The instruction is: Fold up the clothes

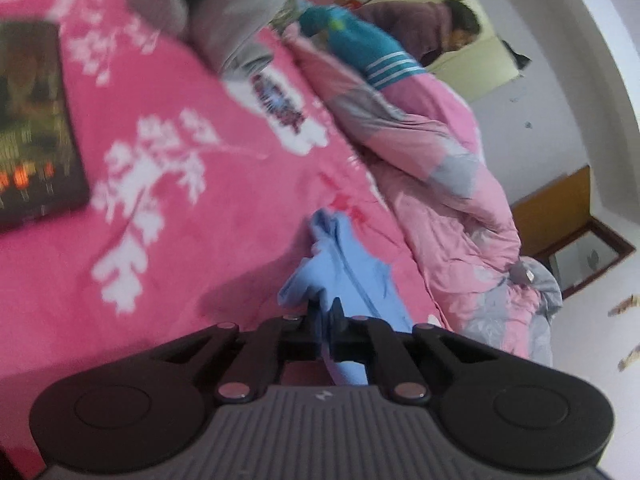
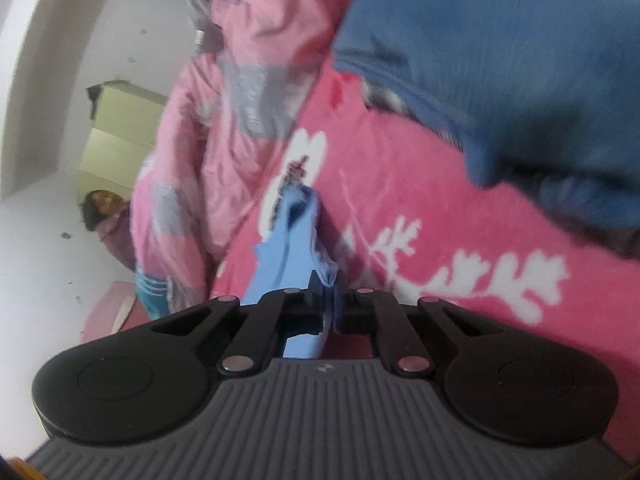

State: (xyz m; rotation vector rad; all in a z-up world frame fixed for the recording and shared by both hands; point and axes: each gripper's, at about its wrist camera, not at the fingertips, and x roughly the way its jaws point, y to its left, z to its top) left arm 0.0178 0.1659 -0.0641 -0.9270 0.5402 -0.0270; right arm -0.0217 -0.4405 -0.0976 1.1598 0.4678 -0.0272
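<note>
My left gripper [image 1: 326, 312] is clenched on the light blue garment [image 1: 340, 256], bunched above the pink blanket [image 1: 168, 92] with open blanket leftward and the quilt [image 1: 440, 168] crowding its right edge, while my right gripper [image 2: 329, 292] pinches the same cloth.

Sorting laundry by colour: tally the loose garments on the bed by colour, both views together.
Light blue: 1, the light blue garment, pinched by both grippers
Grey: 1, the grey garment
Dark blue: 1, the dark blue garment
Teal, white-striped: 1, the teal garment
Total: 4
</note>
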